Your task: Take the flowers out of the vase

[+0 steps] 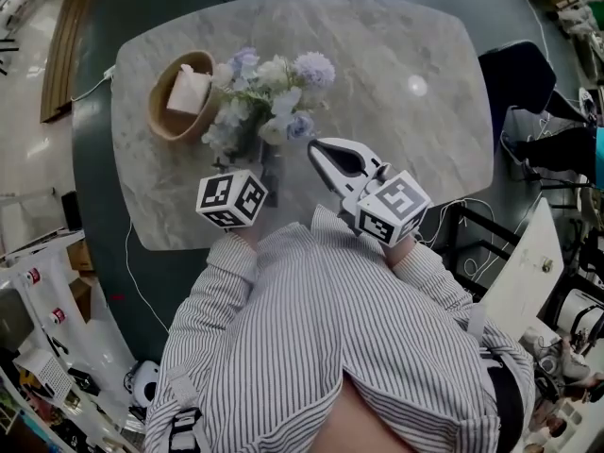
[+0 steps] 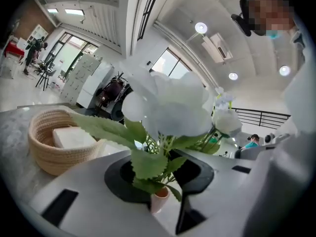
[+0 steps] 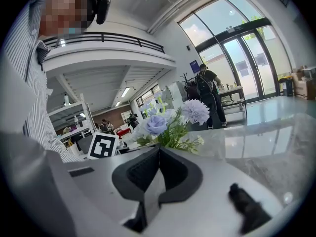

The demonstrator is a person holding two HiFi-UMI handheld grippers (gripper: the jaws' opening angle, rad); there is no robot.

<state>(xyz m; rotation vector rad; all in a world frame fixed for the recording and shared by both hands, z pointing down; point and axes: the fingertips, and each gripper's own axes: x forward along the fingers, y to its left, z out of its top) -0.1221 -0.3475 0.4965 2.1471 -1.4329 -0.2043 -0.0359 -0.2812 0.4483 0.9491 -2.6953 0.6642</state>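
I read the wearer's shirt (image 1: 311,347) as white with fine dark stripes. The left sleeve (image 1: 215,276) and right sleeve (image 1: 434,272) are long and carry the same stripe. The left gripper (image 2: 160,164) and right gripper (image 3: 159,152) have smooth light-grey shells, black pads with scooped hollows, and dark rectangular recesses on top. The left cube (image 1: 232,199) and right cube (image 1: 394,208) are white with black square markers.

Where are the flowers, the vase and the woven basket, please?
flowers (image 1: 276,75), head view, on a pale bloom in the middle of the bunch.
vase (image 2: 159,200), left gripper view, on its pinkish neck.
woven basket (image 1: 157,102), head view, on its left wall.
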